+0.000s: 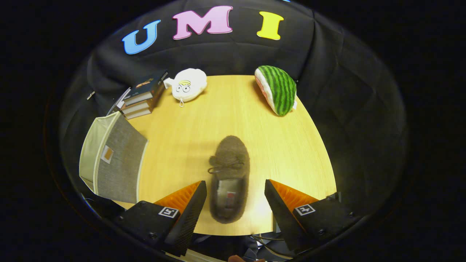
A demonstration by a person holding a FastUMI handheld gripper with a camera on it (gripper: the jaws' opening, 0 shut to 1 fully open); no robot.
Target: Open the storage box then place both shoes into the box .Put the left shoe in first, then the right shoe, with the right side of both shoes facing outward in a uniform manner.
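The fingers [235, 196] are spread wide and hold nothing. 1 brown shoe [229, 178] lies between them on the table [291, 160]; its heel is level with the tips, its toe points ahead toward the far edge, so its long axis runs along the fingers. Whether it rests on the table or hangs just above is hard to tell; it looks blurred. The box [113, 160] stands at the table's left edge, well apart from the shoe; whether it is open I cannot tell. Whether this is the left or right shoe is unclear.
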